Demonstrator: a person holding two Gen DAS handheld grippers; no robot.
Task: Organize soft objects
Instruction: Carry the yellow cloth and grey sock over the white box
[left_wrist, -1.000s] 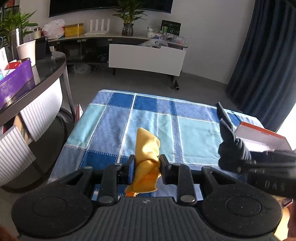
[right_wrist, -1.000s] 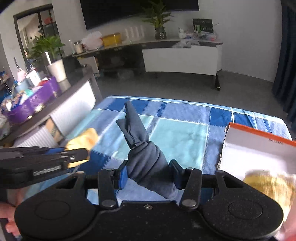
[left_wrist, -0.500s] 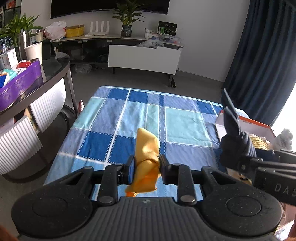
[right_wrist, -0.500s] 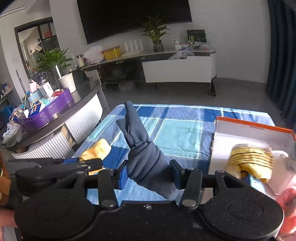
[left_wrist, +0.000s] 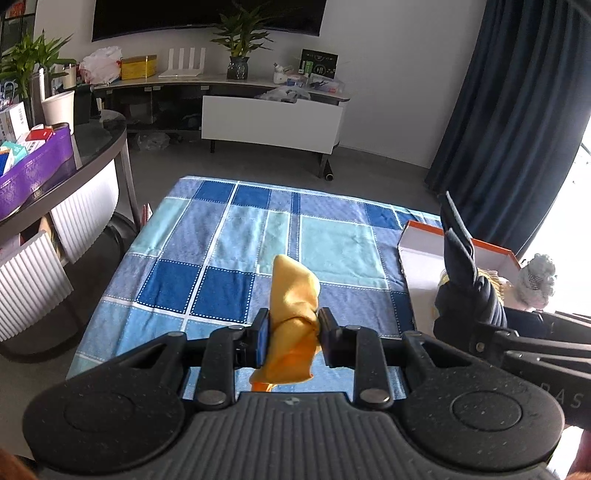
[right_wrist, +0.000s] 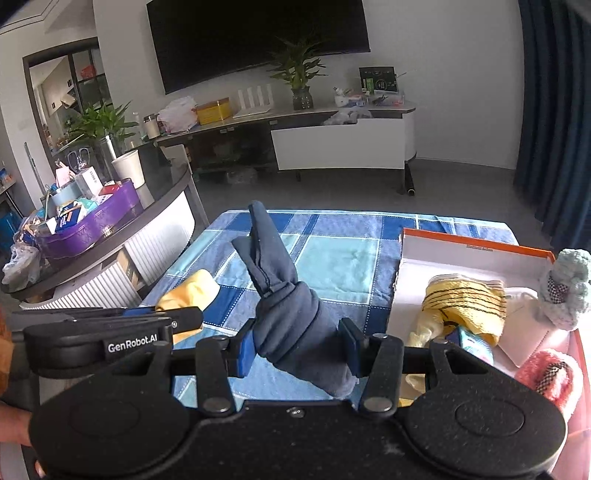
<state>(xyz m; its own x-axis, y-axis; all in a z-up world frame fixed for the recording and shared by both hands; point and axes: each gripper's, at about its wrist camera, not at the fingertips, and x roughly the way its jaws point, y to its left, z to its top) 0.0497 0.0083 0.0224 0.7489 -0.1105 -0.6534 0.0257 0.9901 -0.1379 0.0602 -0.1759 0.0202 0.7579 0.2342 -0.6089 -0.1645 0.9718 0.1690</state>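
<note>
**Both grippers loaded, box off to the right**

Left to right. Your left gripper (left_wrist: 291, 341) is pinched on the yellow cloth (left_wrist: 293, 310), which stands bunched between its fingers, long axis pointing up and away from you over the checked tablecloth (left_wrist: 221, 251). Your right gripper (right_wrist: 297, 349) is clamped on the rolled dark blue cloth (right_wrist: 291, 310), whose loose tail rises forward and to the left. The orange-rimmed box (right_wrist: 476, 251) lies ahead and to the right of both grippers, its long side running away from you; a yellow striped item (right_wrist: 465, 302) already rests inside, with a pale blue knitted toy (right_wrist: 565, 291) and a pink one (right_wrist: 550, 376) by its right edge. Your right gripper is the nearer to the box, so it is probably the one to drop first: carry it rightward over the near wall. The left must cross further.
</note>
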